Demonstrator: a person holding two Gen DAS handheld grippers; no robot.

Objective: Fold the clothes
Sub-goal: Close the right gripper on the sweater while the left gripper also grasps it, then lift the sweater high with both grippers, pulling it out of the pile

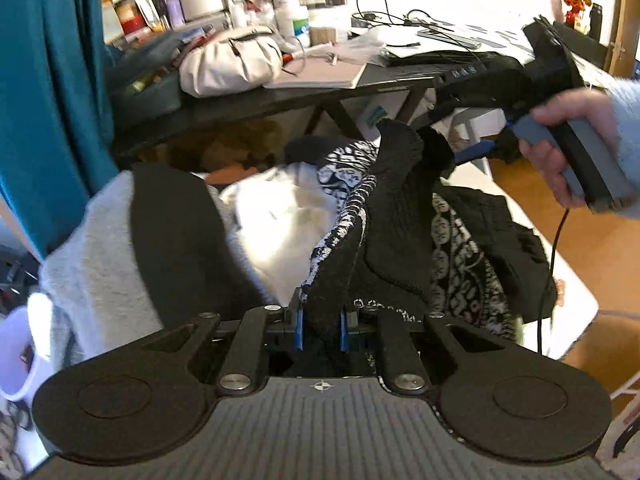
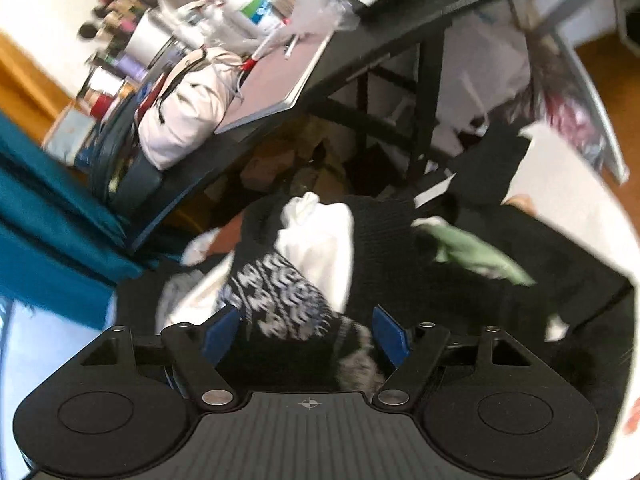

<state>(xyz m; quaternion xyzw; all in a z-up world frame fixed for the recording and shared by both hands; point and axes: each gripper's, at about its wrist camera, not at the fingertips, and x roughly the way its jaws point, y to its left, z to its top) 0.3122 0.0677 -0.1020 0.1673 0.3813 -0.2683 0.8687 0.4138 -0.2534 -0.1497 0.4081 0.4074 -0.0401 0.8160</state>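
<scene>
A: Knitwear first, from the left wrist view. What has the left hand-held gripper point(image 1: 322, 326) got?

B: Its blue pads are clenched on a fold of the black patterned sweater point(image 1: 384, 216), which rises from the jaws toward one o'clock. The cloth is pinched tight between them.

A: And the other end?

B: At two o'clock the right hand-held gripper point(image 1: 460, 140) sits at the sweater's raised top edge, carried by a hand point(image 1: 568, 140) in a pale fuzzy sleeve. Blur hides whether its fingers touch the knit from here.

A: What lies beneath?

B: A white garment point(image 1: 280, 216) at eleven o'clock of the sweater and a grey garment point(image 1: 92, 248) at nine o'clock, all heaped together. Behind, at twelve o'clock, a dark counter point(image 1: 248, 100) carries a white pouch point(image 1: 228, 60) and clutter.

A: Now the right wrist view.

B: The right hand-held gripper point(image 2: 308, 332) is released, its blue fingers point(image 2: 222, 330) spread wide. The black patterned sweater point(image 2: 288, 296) lies between them without being pressed. A white garment point(image 2: 320, 240) sits at twelve o'clock, a green cloth point(image 2: 472, 252) at two o'clock, and the counter point(image 2: 320, 92) further up.
</scene>
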